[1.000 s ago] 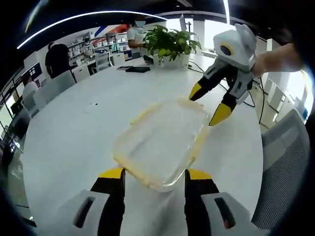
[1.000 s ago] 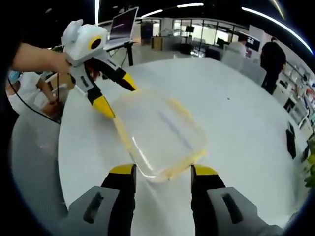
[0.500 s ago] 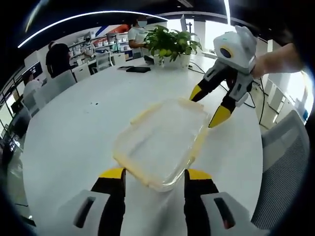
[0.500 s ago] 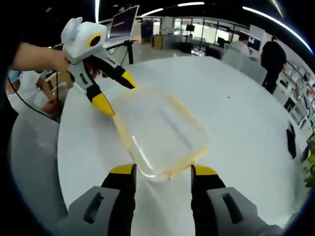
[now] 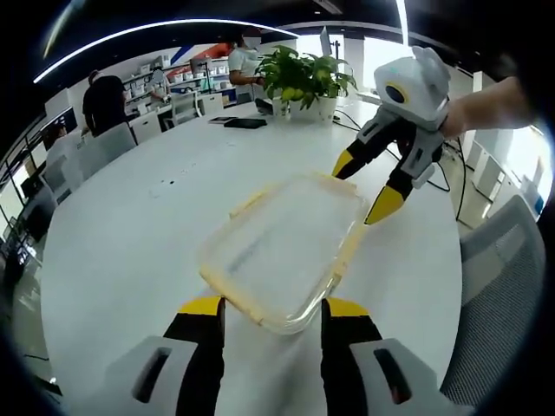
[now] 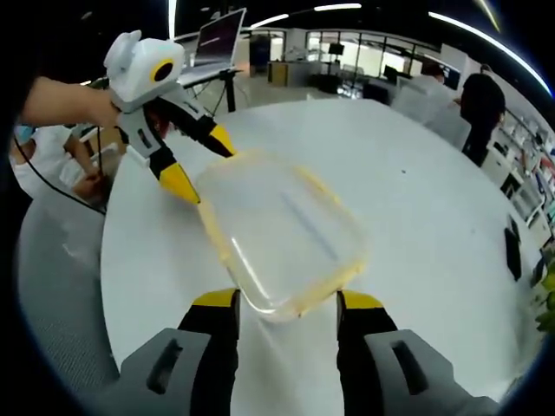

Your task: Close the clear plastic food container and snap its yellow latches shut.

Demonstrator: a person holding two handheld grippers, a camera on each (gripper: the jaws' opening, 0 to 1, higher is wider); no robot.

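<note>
Lying lidded on the round white table (image 5: 113,234), the clear yellow-latched plastic food container (image 5: 282,251) sits between both parted, empty tools, left tool (image 5: 264,316) and right tool (image 6: 282,312).

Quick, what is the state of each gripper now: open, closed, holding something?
Left gripper: open, fingers astride one end of the clear container, holding nothing.
Right gripper: open, fingers astride the opposite end, holding nothing.

Legible text, labels and signs: none

No word, brand mark or number can be read on the clear container (image 5: 282,251), on either gripper, or on the white table (image 5: 130,243); the laptop screen (image 6: 218,38) in the right gripper view shows bright lines too small and blurred to make out
</note>
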